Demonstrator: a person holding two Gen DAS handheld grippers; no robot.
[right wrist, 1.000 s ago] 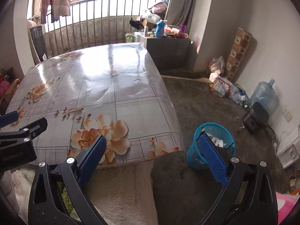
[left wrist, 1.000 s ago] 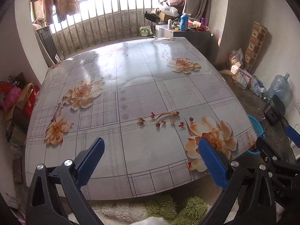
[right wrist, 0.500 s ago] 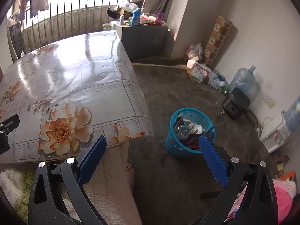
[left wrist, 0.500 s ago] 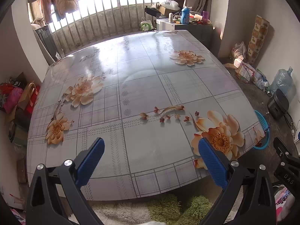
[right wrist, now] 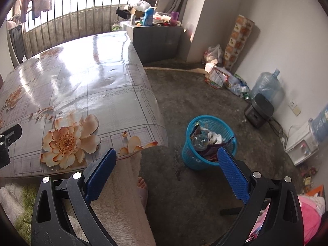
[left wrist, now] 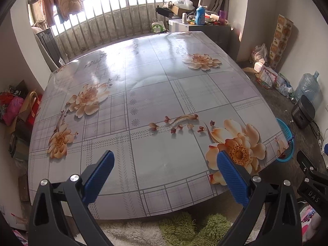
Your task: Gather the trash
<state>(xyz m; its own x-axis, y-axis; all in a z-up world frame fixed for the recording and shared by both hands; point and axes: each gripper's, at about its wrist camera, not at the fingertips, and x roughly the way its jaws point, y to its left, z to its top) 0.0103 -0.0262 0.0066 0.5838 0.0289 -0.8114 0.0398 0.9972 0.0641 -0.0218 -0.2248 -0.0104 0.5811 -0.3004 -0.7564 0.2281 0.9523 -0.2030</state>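
Both grippers empty, left gripper spread over table, right gripper spread with bin between fingertips, "DAS" legible on its body.

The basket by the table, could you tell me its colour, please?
Blue basket, clearest in the right wrist view.

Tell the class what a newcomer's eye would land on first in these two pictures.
First, the big table with its glossy flower-print cover, filling the left wrist view. Next, the blue basket on the floor off the table's right corner, already holding a bottle and wrappers. Both the left gripper and right gripper are open and hold nothing.
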